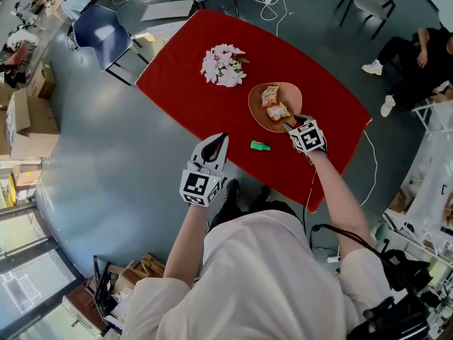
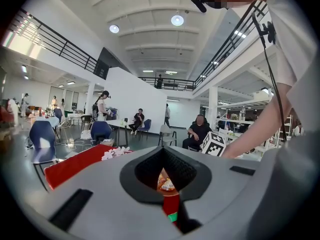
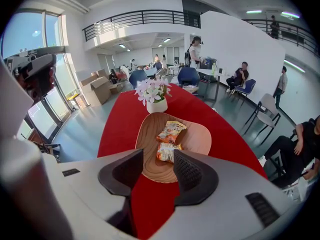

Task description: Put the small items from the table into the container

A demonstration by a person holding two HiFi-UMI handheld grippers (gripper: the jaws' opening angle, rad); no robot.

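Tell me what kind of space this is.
Probably an open-plan workshop or lab hall, not a home: mezzanine railing, cardboard boxes, seated people at scattered tables.

Two packets point(image 1: 273, 103) in bowl point(image 1: 256, 108); flowers point(image 1: 223, 65) beyond, small item point(image 1: 260, 146) nearer.

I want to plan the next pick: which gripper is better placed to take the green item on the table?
Right, probably. The right gripper is open, empty and tilted down by the tray, beside the green item. The left gripper is about as near, but shut.
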